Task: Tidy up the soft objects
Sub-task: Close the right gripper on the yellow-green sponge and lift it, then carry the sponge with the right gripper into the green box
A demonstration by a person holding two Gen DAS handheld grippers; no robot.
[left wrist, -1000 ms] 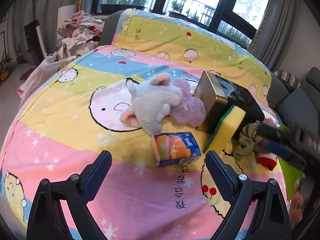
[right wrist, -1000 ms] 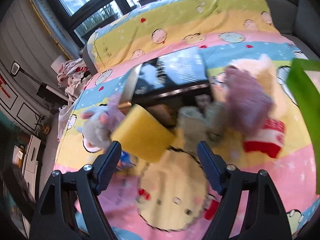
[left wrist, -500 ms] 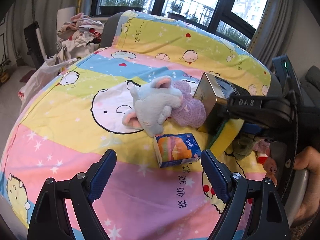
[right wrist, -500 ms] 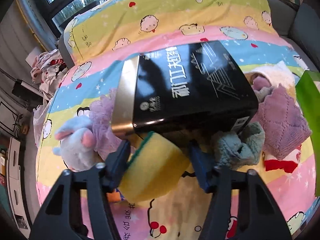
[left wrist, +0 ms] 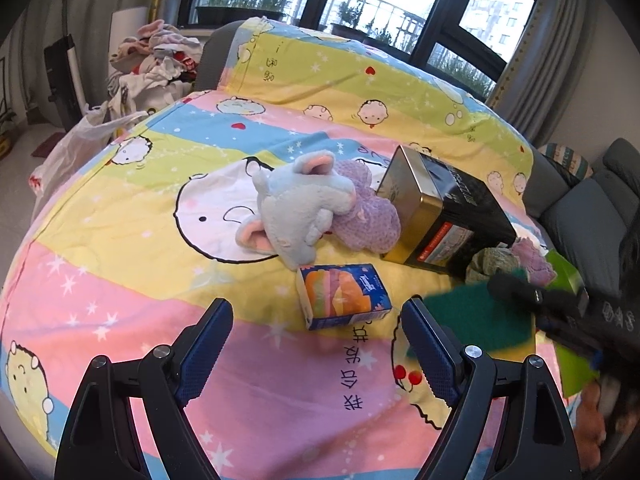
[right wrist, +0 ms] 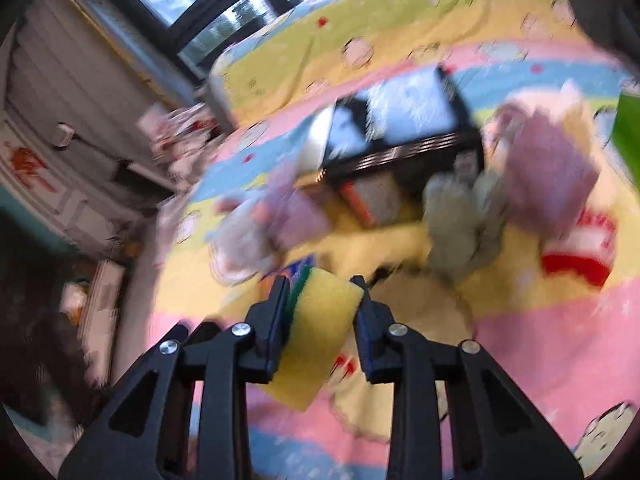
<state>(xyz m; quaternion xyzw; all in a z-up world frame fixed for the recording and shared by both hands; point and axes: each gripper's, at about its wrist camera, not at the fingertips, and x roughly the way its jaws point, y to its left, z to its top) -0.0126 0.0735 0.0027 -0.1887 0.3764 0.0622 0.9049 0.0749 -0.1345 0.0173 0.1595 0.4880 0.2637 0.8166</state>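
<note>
- Bed [left wrist: 120, 240] under a cartoon quilt carries everything, spread ahead of both grippers.
- Tin [left wrist: 444, 208], black and gold, lies beyond and to the right of the left fingers; a second ago the sponge leaned against its near end, and now that end is bare, its label showing.
- Elephant [left wrist: 300, 212], a grey plush, rests on a purple cloth [left wrist: 368, 220] straight ahead of the left fingers, where it lay a second ago.
- Tissue pack [left wrist: 344, 294] sits just beyond the left fingertips, unmoved.
- Green cloth [left wrist: 494, 262] is bunched at the tin's near right corner, beside the right gripper.
- Sponge [right wrist: 320, 320], yellow with a green scrub face, is now off the quilt and clamped between the right fingers, which have just been closing on it; the pads press both its faces.
- Right gripper [right wrist: 320, 300] therefore holds the sponge narrowly, and the blurred view suggests it is pulling away from the tin.
- Left gripper [left wrist: 316, 344] hangs with its fingers wide and nothing between them, as it did a second ago.
- My reading: the first soft thing is picked, so next comes carrying it to its sorting spot; elephant and cloths remain.
</note>
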